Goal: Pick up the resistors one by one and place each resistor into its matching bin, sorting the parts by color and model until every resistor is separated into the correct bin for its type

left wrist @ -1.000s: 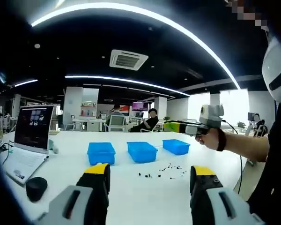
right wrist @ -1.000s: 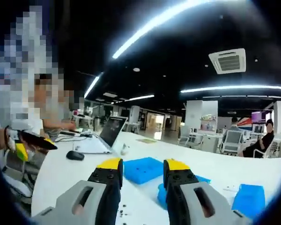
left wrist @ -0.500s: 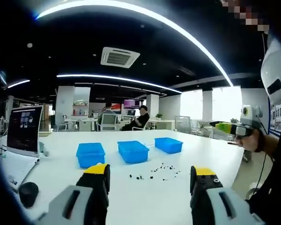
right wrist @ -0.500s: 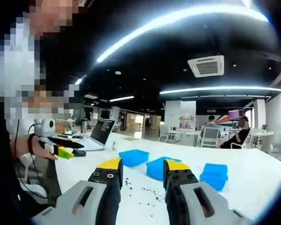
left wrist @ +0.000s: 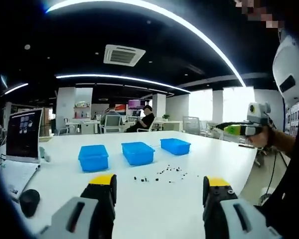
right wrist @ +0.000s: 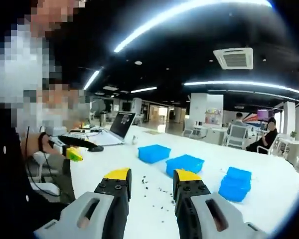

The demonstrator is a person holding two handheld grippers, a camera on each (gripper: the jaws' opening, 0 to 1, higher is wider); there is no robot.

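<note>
Small dark resistors (left wrist: 165,173) lie scattered on the white table (left wrist: 139,199), in front of three blue bins (left wrist: 93,157), (left wrist: 137,152), (left wrist: 175,146) set in a row. My left gripper (left wrist: 159,186) is held above the near table edge, jaws wide open with nothing between them. My right gripper (left wrist: 237,130) shows at the right in a hand, off the table's side. In the right gripper view my right gripper (right wrist: 151,183) is open by a narrower gap and empty, above the resistors (right wrist: 159,191) and the bins (right wrist: 154,153), (right wrist: 184,164), (right wrist: 235,181). The left gripper (right wrist: 75,148) shows at the left.
An open laptop (left wrist: 22,137) and a black mouse (left wrist: 29,201) occupy the table's left end in the left gripper view; the laptop (right wrist: 122,125) is far back in the right gripper view. People sit at desks (left wrist: 145,119) behind the table. A person's sleeve (left wrist: 289,199) stands at the right.
Both cameras have swung. The right gripper has drawn away from over the table to its right side. Both grippers stay open, and the bins and resistors have not moved.
</note>
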